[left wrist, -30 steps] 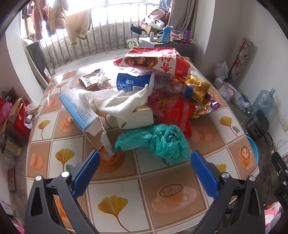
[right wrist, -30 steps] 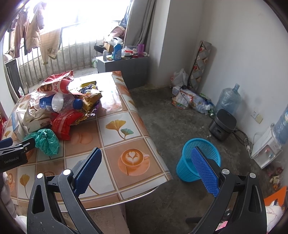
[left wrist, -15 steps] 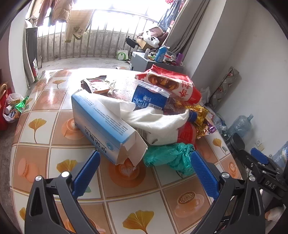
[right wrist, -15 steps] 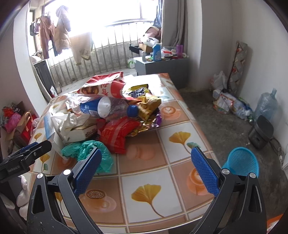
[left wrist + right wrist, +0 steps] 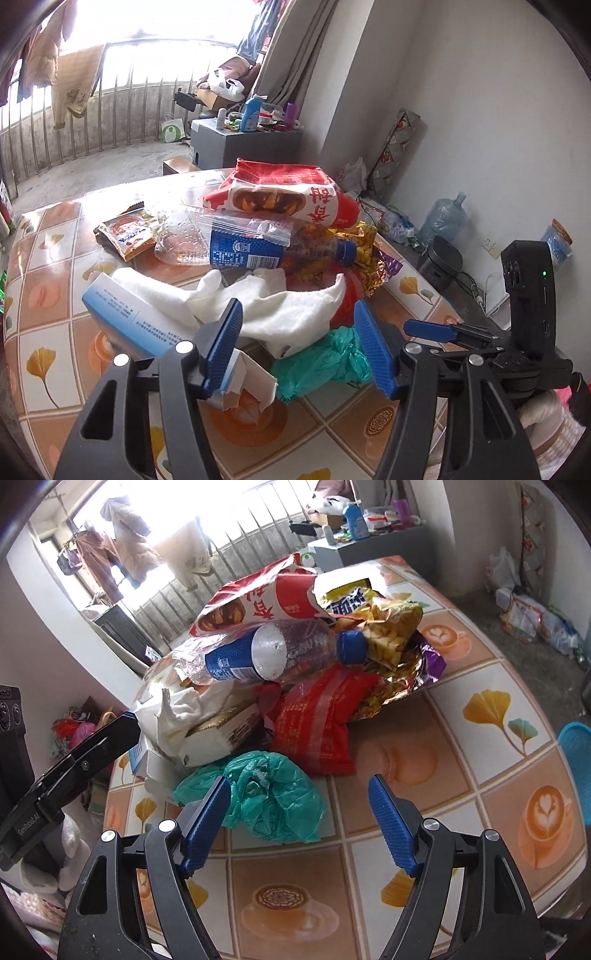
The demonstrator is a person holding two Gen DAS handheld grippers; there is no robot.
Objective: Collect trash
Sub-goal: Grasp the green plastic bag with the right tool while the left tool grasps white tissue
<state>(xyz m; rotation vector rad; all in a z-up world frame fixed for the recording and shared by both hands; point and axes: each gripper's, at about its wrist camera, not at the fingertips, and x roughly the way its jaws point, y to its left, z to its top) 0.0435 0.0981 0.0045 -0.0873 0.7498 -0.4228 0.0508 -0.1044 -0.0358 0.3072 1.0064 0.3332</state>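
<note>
A heap of trash lies on the tiled table (image 5: 480, 716): a red and white snack bag (image 5: 288, 192), a plastic bottle with a blue label (image 5: 251, 247), a white cloth (image 5: 280, 306), a blue and white carton (image 5: 129, 321), a red packet (image 5: 317, 720) and gold wrappers (image 5: 391, 638). My left gripper (image 5: 297, 332) hovers at the near side of the heap, jaws closing, with the cloth and a green plastic bag (image 5: 321, 362) in the gap. My right gripper (image 5: 298, 794) straddles the same green bag (image 5: 269, 794), jaws closing, without pressing on it.
A blue basket (image 5: 576, 768) stands on the floor past the table's right edge. A water jug (image 5: 443, 218), a black pot (image 5: 441, 262) and bags line the right wall. A grey cabinet (image 5: 243, 144) with bottles stands behind the table.
Both grippers have come closer to the heap and their jaws have narrowed. The right wrist view swung from the floor and basket onto the pile and the green bag.
</note>
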